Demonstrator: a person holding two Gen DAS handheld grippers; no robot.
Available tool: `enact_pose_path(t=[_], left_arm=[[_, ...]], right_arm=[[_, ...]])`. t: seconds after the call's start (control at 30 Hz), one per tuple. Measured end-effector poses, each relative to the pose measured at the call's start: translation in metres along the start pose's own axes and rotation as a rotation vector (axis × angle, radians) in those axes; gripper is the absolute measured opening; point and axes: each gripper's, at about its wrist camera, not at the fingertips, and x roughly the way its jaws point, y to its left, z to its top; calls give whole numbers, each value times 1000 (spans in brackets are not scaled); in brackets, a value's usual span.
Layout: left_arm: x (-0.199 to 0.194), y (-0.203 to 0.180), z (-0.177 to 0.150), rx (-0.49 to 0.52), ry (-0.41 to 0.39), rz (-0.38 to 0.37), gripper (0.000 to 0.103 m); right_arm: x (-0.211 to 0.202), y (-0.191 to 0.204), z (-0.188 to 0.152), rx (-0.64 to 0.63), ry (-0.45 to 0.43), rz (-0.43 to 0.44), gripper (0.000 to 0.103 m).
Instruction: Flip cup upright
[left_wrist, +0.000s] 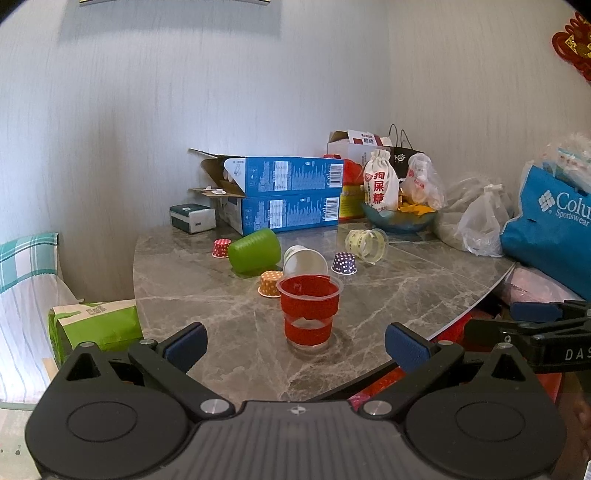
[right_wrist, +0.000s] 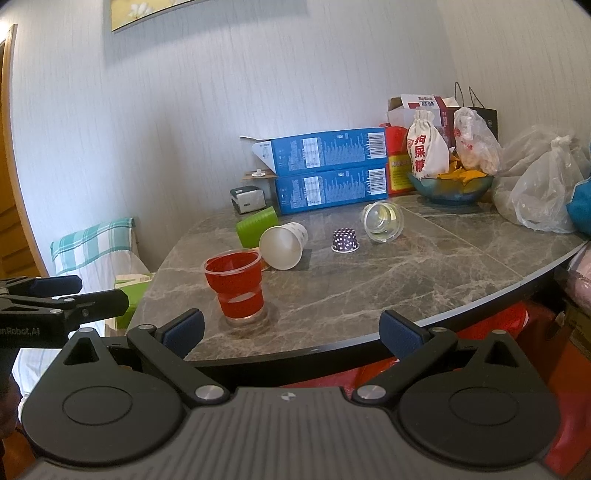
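The clear plastic cup with red sleeve (left_wrist: 309, 312) stood upright on the grey marble table (left_wrist: 406, 295), just ahead of the left tool (left_wrist: 293, 347); both tools' jaws gaped apart, empty

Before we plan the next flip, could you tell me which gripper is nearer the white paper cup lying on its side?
Left. The left gripper faces the white paper cup; the right gripper sits off its right.

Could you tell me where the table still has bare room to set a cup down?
Bare marble lies right of the red cup, in front of the purple dotted cup and clear cup, out to the table's front edge. The left side before the green cup is also free. The back, by the blue boxes, bowl and bags, is crowded.
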Motion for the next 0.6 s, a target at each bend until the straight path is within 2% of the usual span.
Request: enact_pose_path(t=[0.6], left_arm=[[0,-1,-1,3,0,-4,103]], right_arm=[[-1,-2,0,2,-2,1,102]])
